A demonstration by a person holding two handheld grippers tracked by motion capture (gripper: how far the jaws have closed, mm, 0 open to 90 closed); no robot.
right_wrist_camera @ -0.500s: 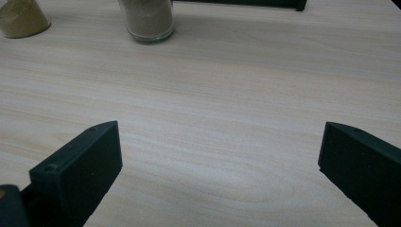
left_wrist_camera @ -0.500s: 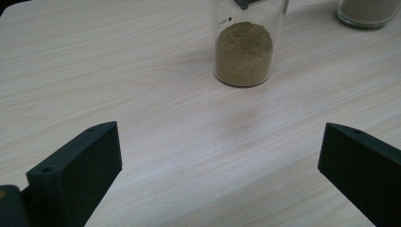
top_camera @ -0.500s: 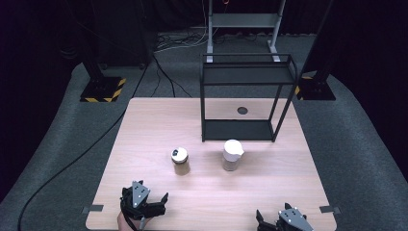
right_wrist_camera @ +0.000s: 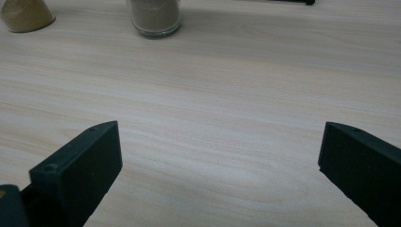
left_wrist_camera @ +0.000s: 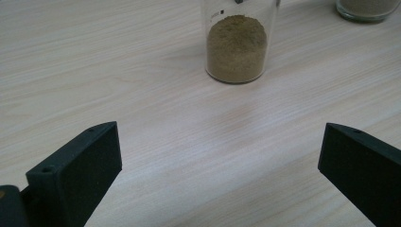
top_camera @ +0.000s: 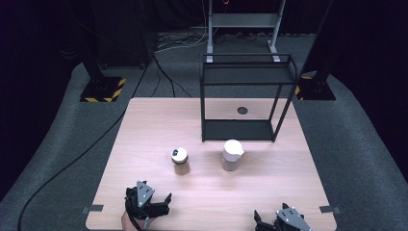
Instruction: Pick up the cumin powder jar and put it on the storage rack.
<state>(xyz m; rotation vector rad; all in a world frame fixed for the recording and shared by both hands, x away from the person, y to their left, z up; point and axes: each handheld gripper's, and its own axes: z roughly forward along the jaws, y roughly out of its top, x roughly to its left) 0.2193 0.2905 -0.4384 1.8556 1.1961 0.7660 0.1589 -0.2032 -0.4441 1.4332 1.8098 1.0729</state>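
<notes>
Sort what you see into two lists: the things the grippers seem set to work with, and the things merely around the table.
Likely in use:
- left gripper, open
- right gripper, open
- clear glass jar of brown powder
- white-lidded glass jar of paler powder
- black metal-frame shelf rack

Merely around:
- grey metal stand
- black floor cables
- yellow-and-black striped base

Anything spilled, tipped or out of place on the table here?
Nothing stands out. Both spice jars, the open-topped one and the white-capped one, stand upright on the table with no powder around them. The black rack stands square. Both grippers are open.
</notes>
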